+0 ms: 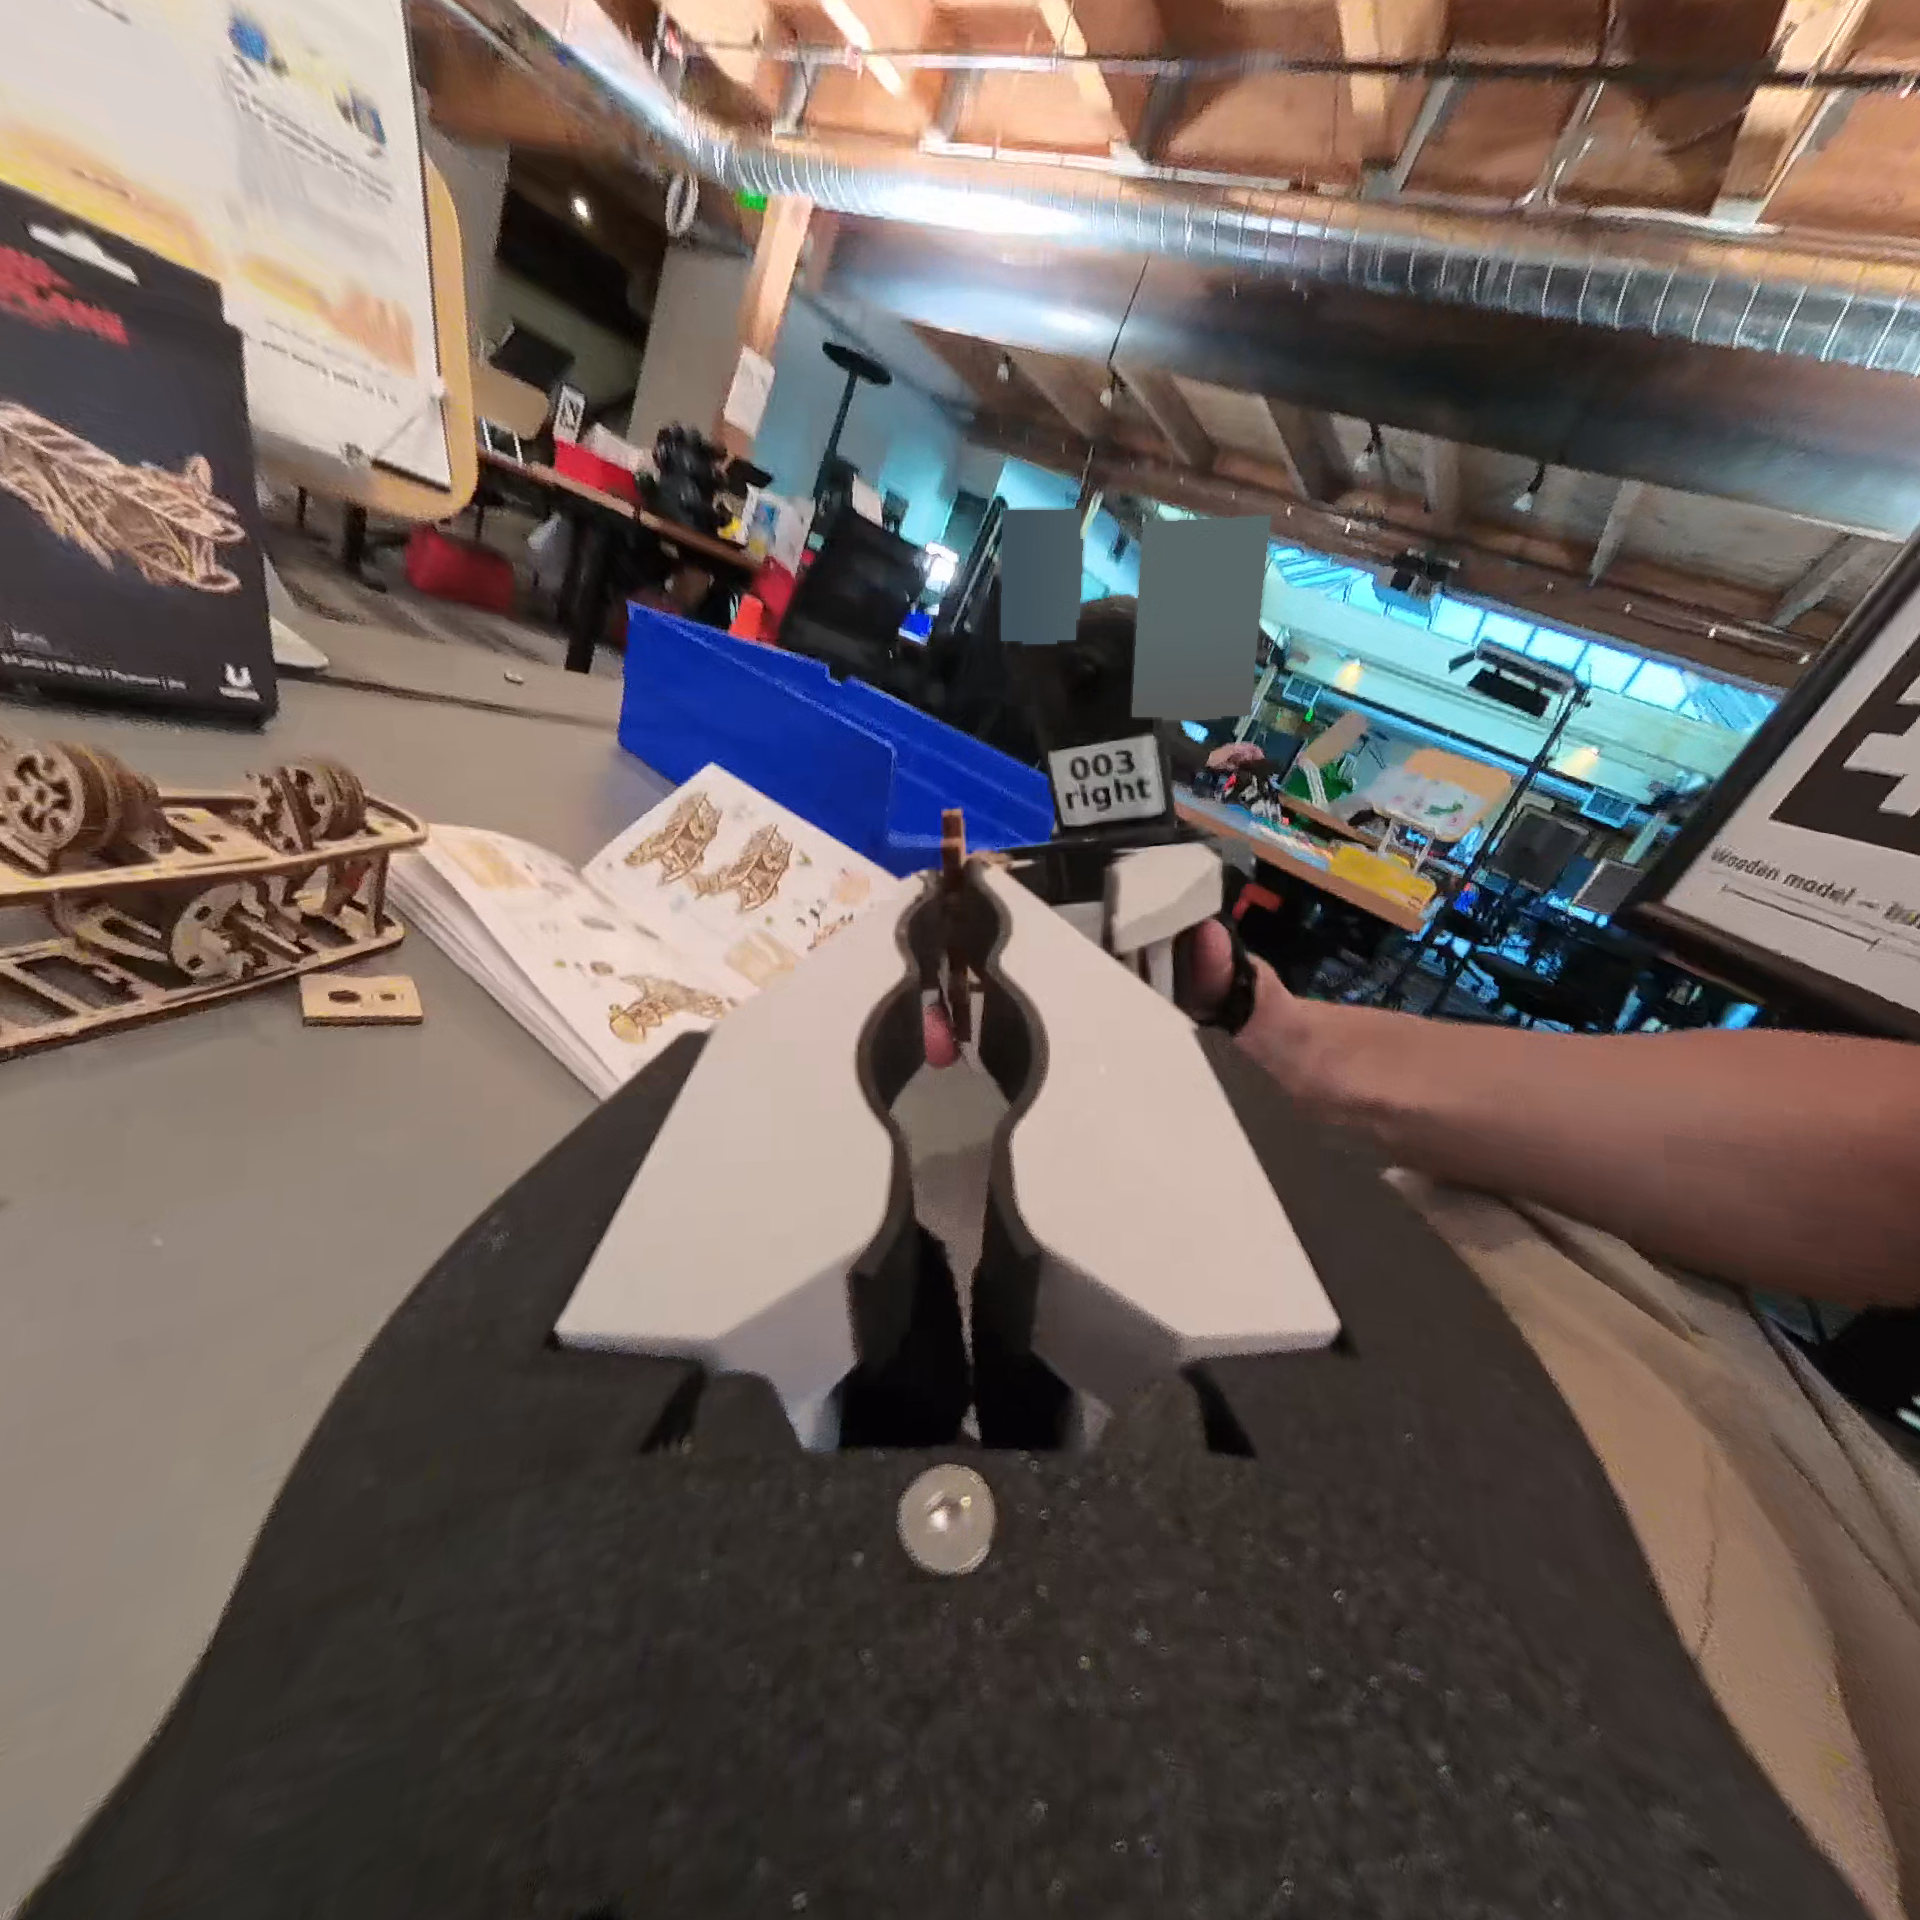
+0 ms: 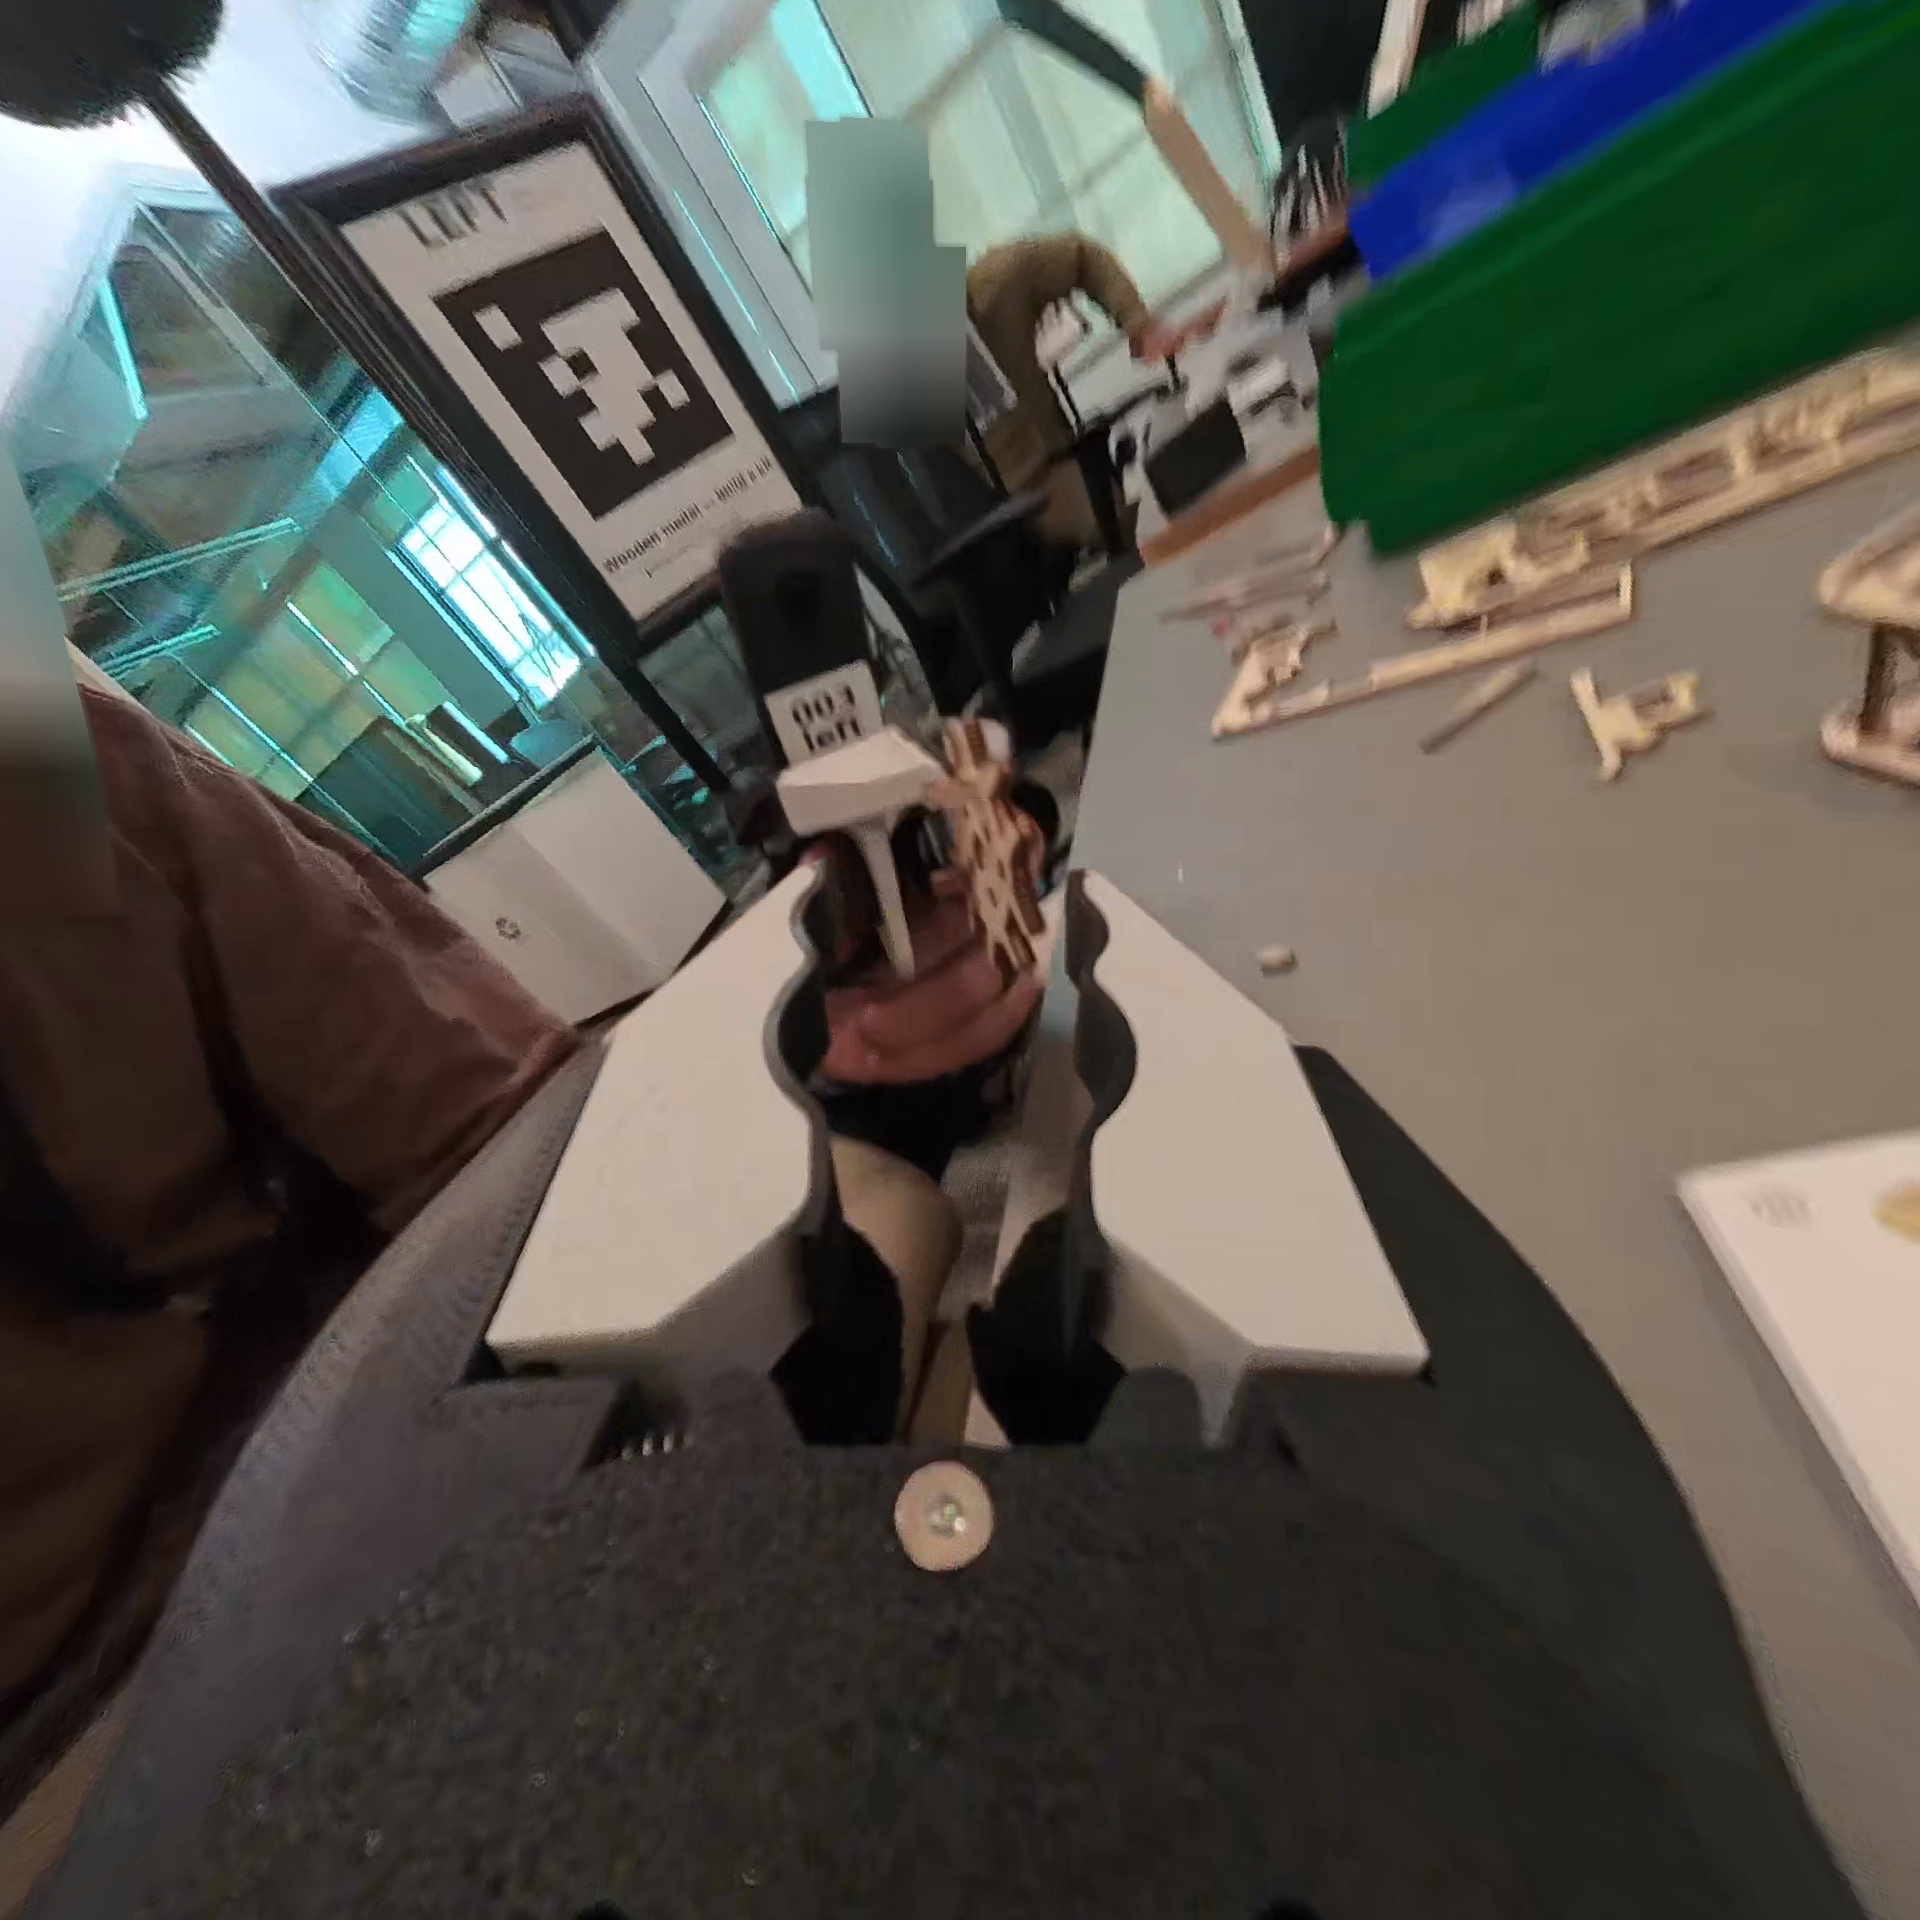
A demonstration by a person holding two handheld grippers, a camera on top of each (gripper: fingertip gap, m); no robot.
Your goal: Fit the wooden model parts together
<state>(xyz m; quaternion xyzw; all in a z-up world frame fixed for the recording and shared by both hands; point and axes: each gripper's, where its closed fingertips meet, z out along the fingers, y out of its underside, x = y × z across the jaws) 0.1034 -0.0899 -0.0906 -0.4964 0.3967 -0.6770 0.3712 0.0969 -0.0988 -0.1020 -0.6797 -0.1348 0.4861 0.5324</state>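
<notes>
My left gripper (image 1: 954, 883) is shut on a thin wooden part (image 1: 952, 847), seen edge-on and sticking up above the fingertips. In the right wrist view the same part (image 2: 989, 862) shows as a pale lattice piece held by the left gripper (image 2: 873, 800), raised off the table. My right gripper (image 2: 945, 894) is open, its jaws standing apart just short of that part, and I cannot tell if they touch it. The right gripper also shows in the left wrist view (image 1: 1158, 899), just beyond and to the right of the part, held by a hand (image 1: 1216, 971).
A partly built wooden model (image 1: 197, 883) and a small flat wooden piece (image 1: 362, 1000) lie on the grey table (image 1: 208, 1195) at left. An open instruction booklet (image 1: 675, 914), a blue bin (image 1: 810, 748) and the kit box (image 1: 114, 499) stand behind. Wooden frames (image 2: 1455, 634) and a green bin (image 2: 1610, 332) lie to the right.
</notes>
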